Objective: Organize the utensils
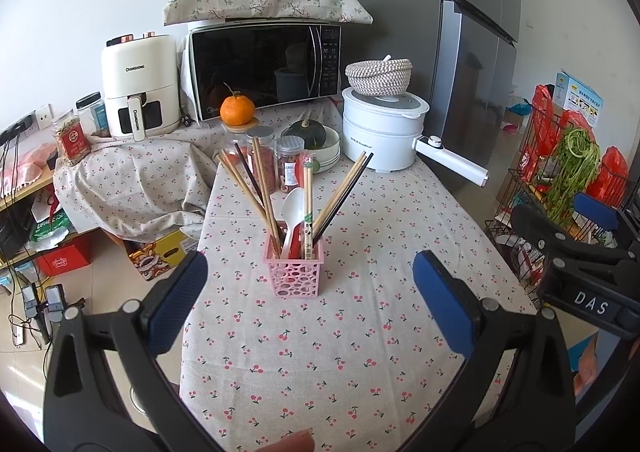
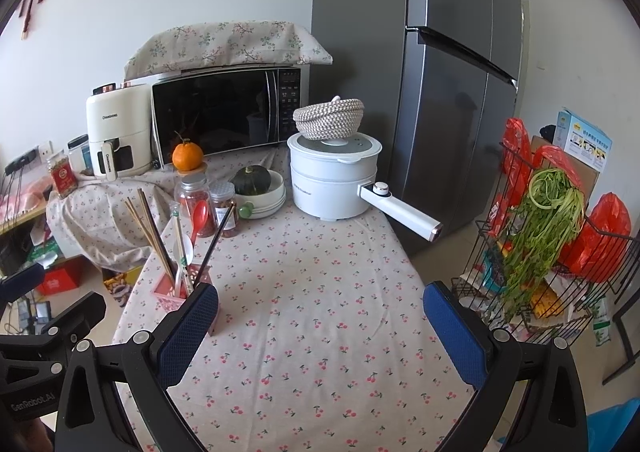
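On the cherry-print desk (image 1: 320, 352), dead ahead of my left claw (image 1: 310, 296), stands the pink basket (image 1: 294, 272), upright, near the desk's left edge. It holds wooden chopsticks (image 1: 248, 192) fanned to the left, a dark pair (image 1: 344, 196) leaning right, a sleeved pair (image 1: 307, 208) standing near vertical, a white spoon (image 1: 292, 212), and a red spoon whose bowl shows only in the right view (image 2: 199, 218).

Left claw: jaws wide, nothing between them, hovering short of the basket. Right claw (image 2: 320, 316): also wide and empty, over bare cloth to the basket's right; the basket sits just beyond its left pad (image 2: 188, 328).

No loose utensils visible on the cloth from either camera. My read: everything is already in the basket, so the job looks close to done, or what remains is tidying the splayed sticks.

If I tidy:
- Take one group at a time, gripping mid-shaft above the basket rim, not at the tips.
- The basket looks light; a sideways tug on the sticks could tip it. Steady its rim with the other claw first.
- Lift straight up, regroup, lower vertically.
- Keep clear of the jars (image 1: 290, 162) and the pot handle (image 1: 452, 164) behind.
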`<act>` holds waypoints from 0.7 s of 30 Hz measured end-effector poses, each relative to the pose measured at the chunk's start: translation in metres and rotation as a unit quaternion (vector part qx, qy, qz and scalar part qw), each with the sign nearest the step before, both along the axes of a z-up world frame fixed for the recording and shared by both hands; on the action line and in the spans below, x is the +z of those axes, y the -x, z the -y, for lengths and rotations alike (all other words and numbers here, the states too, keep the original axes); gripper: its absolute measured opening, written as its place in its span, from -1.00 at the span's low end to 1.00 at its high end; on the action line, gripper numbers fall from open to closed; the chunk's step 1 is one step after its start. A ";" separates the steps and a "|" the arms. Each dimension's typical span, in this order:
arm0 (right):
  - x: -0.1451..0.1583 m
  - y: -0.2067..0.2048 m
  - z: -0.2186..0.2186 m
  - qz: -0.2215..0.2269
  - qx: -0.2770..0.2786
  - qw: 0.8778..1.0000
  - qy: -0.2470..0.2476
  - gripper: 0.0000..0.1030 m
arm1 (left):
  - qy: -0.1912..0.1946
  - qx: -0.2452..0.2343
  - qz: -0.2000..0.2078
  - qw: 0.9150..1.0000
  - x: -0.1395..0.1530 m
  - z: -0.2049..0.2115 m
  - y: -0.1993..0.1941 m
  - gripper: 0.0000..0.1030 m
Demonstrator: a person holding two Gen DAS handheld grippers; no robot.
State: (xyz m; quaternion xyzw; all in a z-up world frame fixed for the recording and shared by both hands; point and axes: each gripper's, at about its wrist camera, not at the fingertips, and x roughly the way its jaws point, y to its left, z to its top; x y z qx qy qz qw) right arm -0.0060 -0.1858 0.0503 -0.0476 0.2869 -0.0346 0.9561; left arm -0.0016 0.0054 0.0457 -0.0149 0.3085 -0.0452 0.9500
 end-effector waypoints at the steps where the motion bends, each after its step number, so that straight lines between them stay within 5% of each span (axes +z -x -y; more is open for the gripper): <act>1: 0.000 0.000 0.000 0.000 0.000 1.000 0.000 1.00 | 0.000 0.000 0.000 1.000 0.000 0.000 0.000 0.98; 21: -0.002 0.000 0.000 0.000 -0.003 1.000 0.000 1.00 | 0.001 -0.002 -0.002 1.000 -0.002 0.003 0.000 0.98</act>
